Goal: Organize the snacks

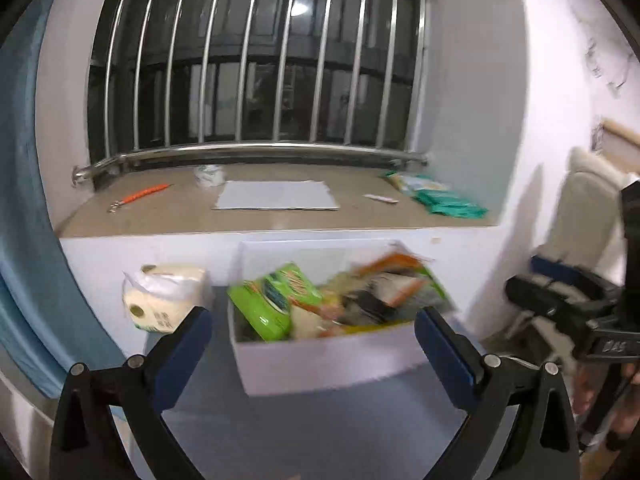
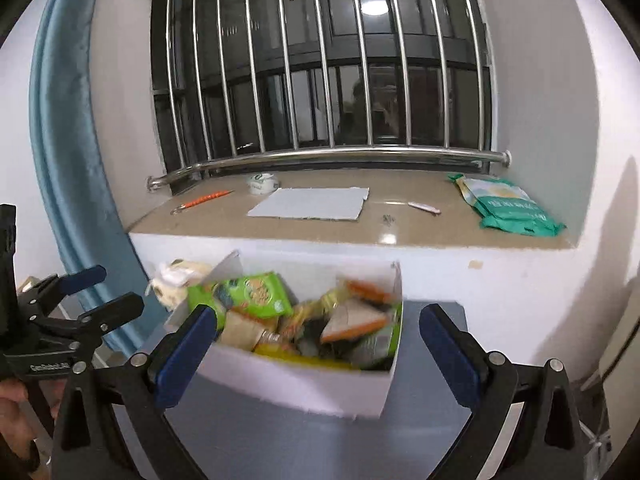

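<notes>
A white open box (image 1: 320,364) (image 2: 296,384) stands on a grey table, filled with several snack packs. A bright green pack (image 1: 276,300) (image 2: 252,296) lies at its left side, orange and white packs (image 1: 396,280) (image 2: 352,320) at its right. My left gripper (image 1: 314,340) is open and empty, held in front of the box. My right gripper (image 2: 318,344) is open and empty, its fingers either side of the box's near wall. The right gripper shows at the right edge of the left wrist view (image 1: 560,300), the left gripper at the left edge of the right wrist view (image 2: 80,300).
A wrapped toilet paper roll pack (image 1: 164,296) stands left of the box. Behind is a stone window sill (image 1: 180,216) with a grey sheet (image 1: 276,196), a tape roll (image 1: 208,176), an orange pen (image 1: 140,196), green packets (image 1: 440,196) and a barred window. A blue curtain (image 2: 68,128) hangs left.
</notes>
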`<state>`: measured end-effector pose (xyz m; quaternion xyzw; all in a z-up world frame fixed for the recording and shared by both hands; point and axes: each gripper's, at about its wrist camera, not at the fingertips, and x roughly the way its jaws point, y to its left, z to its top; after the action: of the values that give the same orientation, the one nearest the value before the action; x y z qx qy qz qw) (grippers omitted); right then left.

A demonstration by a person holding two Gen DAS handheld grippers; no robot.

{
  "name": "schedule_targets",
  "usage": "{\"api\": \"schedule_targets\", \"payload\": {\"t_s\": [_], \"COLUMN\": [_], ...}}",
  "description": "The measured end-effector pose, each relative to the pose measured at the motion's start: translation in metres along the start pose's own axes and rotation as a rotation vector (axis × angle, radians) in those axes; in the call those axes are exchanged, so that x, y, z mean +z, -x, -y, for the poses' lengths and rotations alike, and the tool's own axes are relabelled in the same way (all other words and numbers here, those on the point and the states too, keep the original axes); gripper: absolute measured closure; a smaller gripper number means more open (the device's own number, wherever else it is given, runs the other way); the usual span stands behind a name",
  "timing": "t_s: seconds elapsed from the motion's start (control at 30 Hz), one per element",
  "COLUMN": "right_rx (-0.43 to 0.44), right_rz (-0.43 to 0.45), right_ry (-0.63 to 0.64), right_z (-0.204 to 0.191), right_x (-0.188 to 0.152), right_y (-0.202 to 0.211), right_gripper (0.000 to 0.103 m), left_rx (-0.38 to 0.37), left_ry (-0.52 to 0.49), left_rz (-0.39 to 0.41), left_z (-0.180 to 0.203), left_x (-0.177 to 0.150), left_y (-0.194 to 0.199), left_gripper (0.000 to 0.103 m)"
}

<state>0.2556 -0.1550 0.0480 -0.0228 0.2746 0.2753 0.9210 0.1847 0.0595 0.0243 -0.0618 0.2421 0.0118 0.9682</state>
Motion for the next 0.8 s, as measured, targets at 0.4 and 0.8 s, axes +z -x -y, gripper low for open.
{"api": "schedule_targets", "payload": {"t_s": [0.4,0.8], "right_rx": [0.071,0.13], "right_rz": [-0.011,-0.04], "right_ry": [-0.02,-0.022], "right_z": [-0.036,-0.048], "right_x": [-0.074,-0.103], "right_y": [0.08,0.107], "right_gripper": [0.0,0.0], "left_rx": [0.035,0.012], "left_ry": [0.11,0.044], "left_rz": [-0.041,-0.028], "left_z": [0.017,0.05], "left_x": [-0.078,-0.084], "left_y": [0.098,0.125], "left_gripper": [0.0,0.0]}}
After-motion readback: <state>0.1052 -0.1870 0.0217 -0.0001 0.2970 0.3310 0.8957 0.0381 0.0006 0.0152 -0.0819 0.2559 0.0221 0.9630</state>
